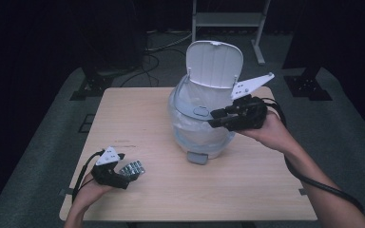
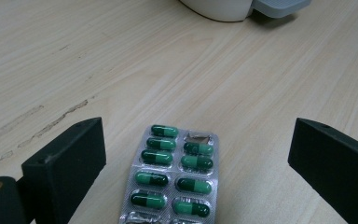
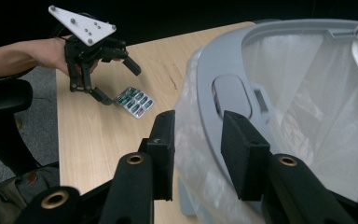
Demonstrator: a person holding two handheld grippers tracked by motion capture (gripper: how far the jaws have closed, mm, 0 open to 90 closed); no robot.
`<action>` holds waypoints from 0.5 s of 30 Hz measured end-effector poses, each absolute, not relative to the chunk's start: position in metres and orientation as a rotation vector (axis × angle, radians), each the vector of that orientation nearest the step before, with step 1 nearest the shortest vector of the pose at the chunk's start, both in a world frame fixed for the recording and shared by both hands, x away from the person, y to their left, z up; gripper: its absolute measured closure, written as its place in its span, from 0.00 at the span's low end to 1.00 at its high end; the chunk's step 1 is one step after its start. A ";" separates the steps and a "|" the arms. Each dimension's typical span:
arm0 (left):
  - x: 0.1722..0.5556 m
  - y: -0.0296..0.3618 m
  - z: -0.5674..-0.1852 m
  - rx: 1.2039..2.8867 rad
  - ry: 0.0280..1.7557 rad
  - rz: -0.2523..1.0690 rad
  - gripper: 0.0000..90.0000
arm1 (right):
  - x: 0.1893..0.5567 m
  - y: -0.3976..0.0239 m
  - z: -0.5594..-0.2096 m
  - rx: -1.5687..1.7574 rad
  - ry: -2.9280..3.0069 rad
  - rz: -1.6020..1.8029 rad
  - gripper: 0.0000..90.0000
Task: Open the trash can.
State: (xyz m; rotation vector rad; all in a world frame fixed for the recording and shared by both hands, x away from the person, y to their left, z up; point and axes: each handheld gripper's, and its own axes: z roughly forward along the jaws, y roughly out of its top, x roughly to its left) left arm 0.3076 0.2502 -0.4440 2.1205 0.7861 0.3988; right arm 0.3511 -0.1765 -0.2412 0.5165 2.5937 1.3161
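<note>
1. Left gripper view: the left gripper [image 2: 191, 168] has its jaws spread wide, and the blister pack [image 2: 173, 179] of green capsules lies flat on the table [image 2: 98, 60] between them, touching neither.
2. The right gripper [image 1: 215, 118] is half spread, with nothing between its jaws, at the rim of the white bin [image 1: 197, 135].
3. The bin lid [image 1: 215, 64] stands open.

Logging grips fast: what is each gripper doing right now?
Left gripper: open, blister pack lying between its jaws, unheld.
Right gripper: open, empty, at the bin rim.
</note>
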 end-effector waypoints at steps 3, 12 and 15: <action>0.308 0.250 -0.445 2.120 0.790 0.398 0.03 | 0.346 -0.187 -0.244 0.520 2.589 1.331 0.68; 0.308 0.246 -0.446 2.125 0.787 0.388 0.04 | 0.336 -0.219 -0.260 0.598 2.568 1.372 0.64; 0.308 0.246 -0.447 2.127 0.788 0.388 0.04 | 0.334 -0.229 -0.266 0.619 2.556 1.374 0.61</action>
